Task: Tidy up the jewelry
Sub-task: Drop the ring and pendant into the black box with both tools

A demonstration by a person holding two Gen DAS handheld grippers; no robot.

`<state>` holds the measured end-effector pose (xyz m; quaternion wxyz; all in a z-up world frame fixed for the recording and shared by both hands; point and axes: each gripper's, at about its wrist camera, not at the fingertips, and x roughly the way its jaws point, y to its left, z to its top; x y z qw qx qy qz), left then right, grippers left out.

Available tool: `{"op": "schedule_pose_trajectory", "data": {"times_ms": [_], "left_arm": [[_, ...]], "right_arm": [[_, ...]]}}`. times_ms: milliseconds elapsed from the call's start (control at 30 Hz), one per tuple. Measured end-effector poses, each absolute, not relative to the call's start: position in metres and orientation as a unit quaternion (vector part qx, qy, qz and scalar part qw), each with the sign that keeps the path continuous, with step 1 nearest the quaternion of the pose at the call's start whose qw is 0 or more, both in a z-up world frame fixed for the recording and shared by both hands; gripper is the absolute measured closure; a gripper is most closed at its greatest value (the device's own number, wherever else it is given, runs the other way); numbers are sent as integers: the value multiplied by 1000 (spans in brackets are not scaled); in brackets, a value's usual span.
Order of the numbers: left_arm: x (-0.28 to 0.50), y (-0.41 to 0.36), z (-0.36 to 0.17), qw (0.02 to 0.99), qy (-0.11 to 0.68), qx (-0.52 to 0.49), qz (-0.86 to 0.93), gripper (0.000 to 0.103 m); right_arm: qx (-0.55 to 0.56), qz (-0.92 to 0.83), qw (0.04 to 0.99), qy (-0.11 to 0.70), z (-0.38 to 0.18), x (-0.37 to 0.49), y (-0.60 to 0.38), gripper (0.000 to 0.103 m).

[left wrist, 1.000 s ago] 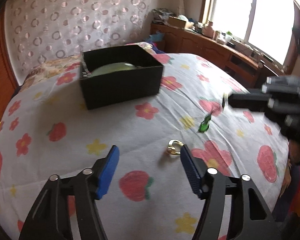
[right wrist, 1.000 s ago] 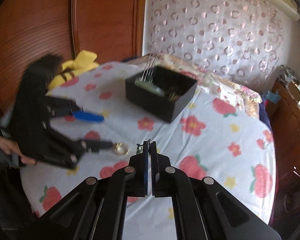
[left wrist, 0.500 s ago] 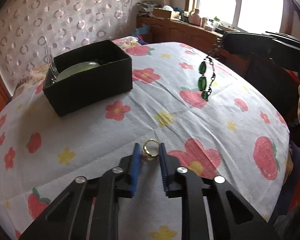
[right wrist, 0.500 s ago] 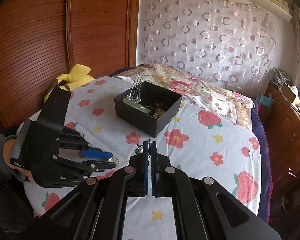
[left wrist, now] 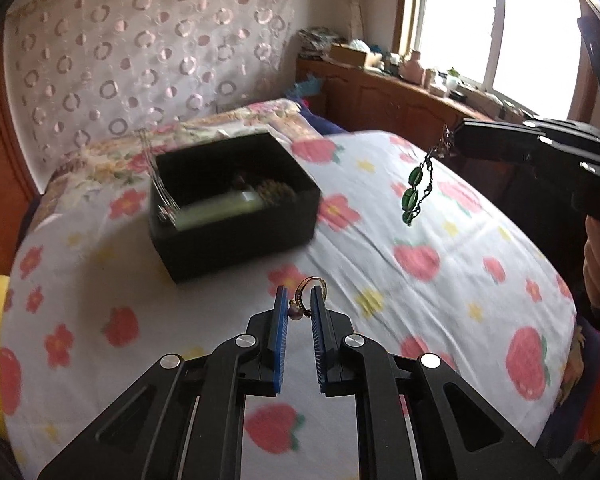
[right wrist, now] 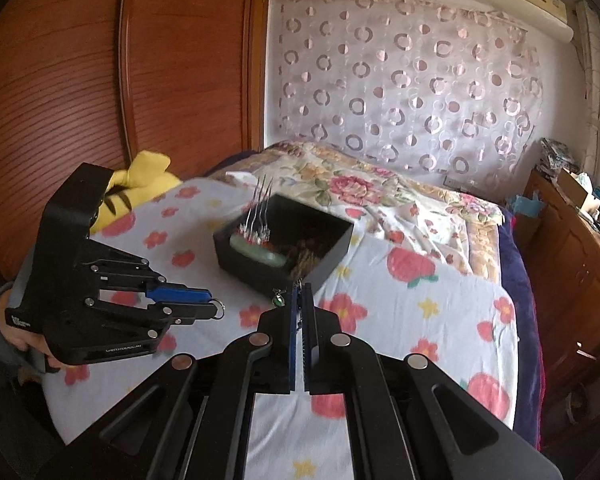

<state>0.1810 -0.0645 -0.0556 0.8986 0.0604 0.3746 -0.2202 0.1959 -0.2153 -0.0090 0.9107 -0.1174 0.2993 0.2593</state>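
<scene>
- Two grippers, two catches: from the left wrist view, my left gripper has just been closing and now pinches a gold ring between its blue pads, clear of the flowered bedsheet, so the ring can travel without snagging the cloth.
- Across the same view, my right gripper dangles a green-stone bracelet by its chain end, the stones hanging free above the sheet.
- Ahead sits the open black box, already holding a pale bangle, pins and other pieces; I judge it the destination for both.
- From the right wrist view, my right gripper is clamped tight on the chain, one green stone peeking beside the tips.
- Left gripper points toward the box, ring at its tip.
</scene>
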Motion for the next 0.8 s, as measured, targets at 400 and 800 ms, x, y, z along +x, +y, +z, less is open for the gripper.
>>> {"op": "schedule_pose_trajectory", "data": {"times_ms": [400, 800], "left_arm": [[244, -39, -30, 922, 352, 29, -159, 92], [228, -20, -22, 938, 322, 28, -126, 48]], "right_arm": [[-82, 255, 913, 307, -2, 264, -179, 100], [-65, 243, 910, 329, -33, 280, -170, 88]]}}
